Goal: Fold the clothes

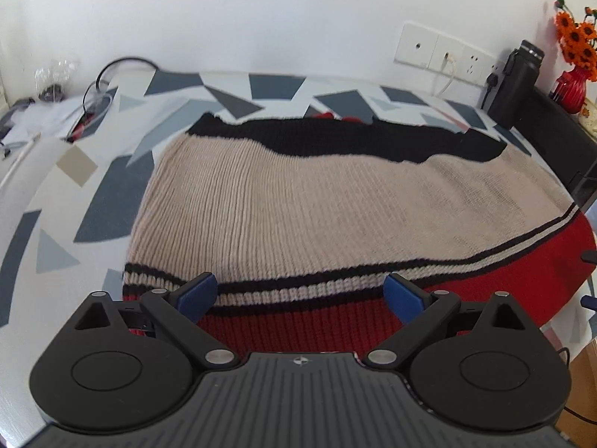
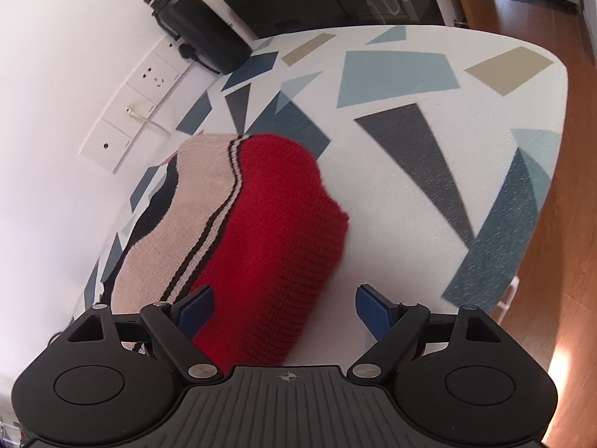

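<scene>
A knitted sweater (image 1: 298, 209) lies flat on the patterned table (image 1: 56, 201): beige body, black band at the far edge, black stripes and a red band at the near edge. My left gripper (image 1: 301, 295) hangs open just above the red band, its blue pads wide apart and gripping nothing. The right wrist view shows the sweater's red end (image 2: 276, 231) running away to the upper left. My right gripper (image 2: 285, 311) stands open over the edge of that red end; its left pad (image 2: 196, 311) is above the knit, its right pad above bare table.
A black flask (image 1: 516, 82) stands by the wall sockets (image 1: 444, 52) at the back right, beside a red vase of orange flowers (image 1: 572, 56). Cables and clutter (image 1: 74, 108) lie at the back left. The table's right edge drops to a wooden floor (image 2: 559, 280).
</scene>
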A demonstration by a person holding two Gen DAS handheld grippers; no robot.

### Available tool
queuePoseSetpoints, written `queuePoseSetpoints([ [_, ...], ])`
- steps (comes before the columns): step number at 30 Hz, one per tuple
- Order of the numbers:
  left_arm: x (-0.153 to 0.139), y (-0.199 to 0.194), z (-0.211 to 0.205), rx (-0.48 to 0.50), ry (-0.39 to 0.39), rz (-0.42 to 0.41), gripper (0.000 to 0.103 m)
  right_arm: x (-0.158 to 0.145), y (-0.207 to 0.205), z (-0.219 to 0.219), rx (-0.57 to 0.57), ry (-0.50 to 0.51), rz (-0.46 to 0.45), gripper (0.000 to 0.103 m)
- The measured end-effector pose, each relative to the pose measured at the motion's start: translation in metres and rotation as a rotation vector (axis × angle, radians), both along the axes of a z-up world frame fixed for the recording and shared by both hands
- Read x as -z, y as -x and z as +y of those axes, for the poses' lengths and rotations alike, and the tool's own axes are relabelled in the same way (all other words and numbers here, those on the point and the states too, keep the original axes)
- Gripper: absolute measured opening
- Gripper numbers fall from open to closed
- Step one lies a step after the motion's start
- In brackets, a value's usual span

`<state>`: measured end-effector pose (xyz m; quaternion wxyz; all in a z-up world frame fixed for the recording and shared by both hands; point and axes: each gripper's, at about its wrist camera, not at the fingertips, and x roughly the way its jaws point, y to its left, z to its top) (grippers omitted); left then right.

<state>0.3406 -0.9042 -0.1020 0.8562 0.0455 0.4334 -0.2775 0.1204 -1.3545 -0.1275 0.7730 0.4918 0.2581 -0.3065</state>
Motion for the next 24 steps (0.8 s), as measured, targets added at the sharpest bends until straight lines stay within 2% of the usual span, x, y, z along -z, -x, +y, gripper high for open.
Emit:
queuePoseSetpoints([
  [5,0.011,-0.002,0.003,0.006,0.013,0.019,0.103,0.003,-0.017,0.012,-0.044,0.007,0.045,0.080],
  [9,0.016,0.005,-0.004,0.012,-0.035,-0.020,0.103,0.002,-0.030,0.015,-0.081,0.022,0.099,0.080],
  [19,0.018,0.012,0.001,-0.044,-0.018,-0.013,0.103,-0.003,-0.064,0.020,-0.136,0.062,0.188,0.078],
  [22,0.015,0.013,0.006,-0.088,0.023,0.002,0.103,-0.002,-0.065,0.021,-0.139,0.060,0.180,0.080],
  [24,0.014,0.011,0.013,-0.136,0.081,0.028,0.103,-0.001,-0.064,0.019,-0.148,0.057,0.167,0.081],
])
